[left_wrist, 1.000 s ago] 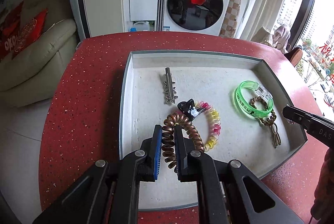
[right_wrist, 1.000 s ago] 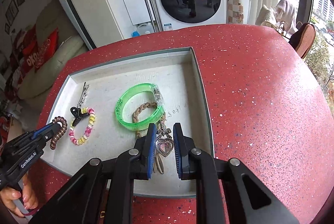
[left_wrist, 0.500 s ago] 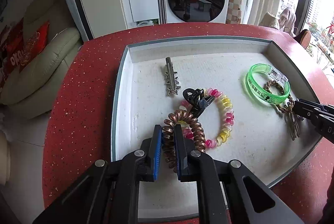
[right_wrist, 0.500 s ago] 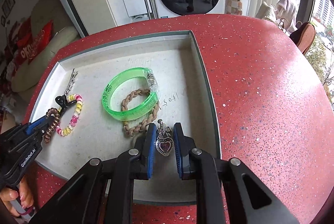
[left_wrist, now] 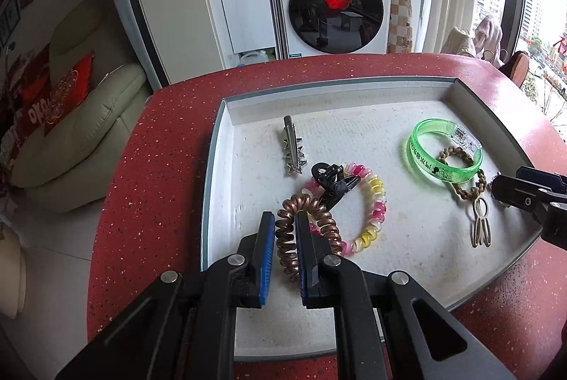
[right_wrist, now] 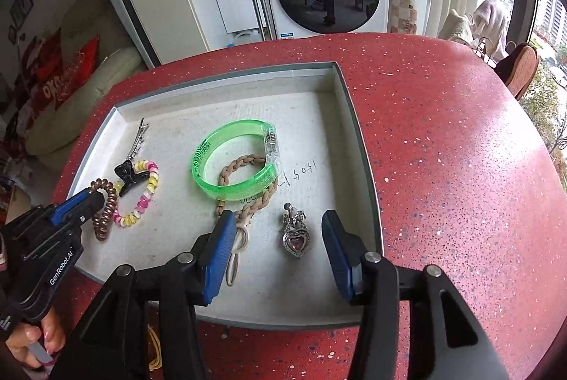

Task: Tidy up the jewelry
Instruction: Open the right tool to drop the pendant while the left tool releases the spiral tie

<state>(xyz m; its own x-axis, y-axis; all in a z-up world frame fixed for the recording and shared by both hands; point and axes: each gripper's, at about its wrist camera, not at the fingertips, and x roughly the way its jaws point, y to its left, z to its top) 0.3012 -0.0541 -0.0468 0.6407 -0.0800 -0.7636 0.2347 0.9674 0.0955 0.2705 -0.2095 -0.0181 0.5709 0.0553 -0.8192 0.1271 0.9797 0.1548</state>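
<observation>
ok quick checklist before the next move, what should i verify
1. Left gripper shut on the brown spiral hair tie: ok.
2. Hair tie free of the pink and yellow bead bracelet and black claw clip: not ok, they overlap.
3. Right gripper open: ok.
4. Heart pendant lying loose in the tray: ok.
5. Pendant clear of the braided cord and green bangle: ok.
6. Hair tie lifted off the tray floor: cannot tell.
</observation>
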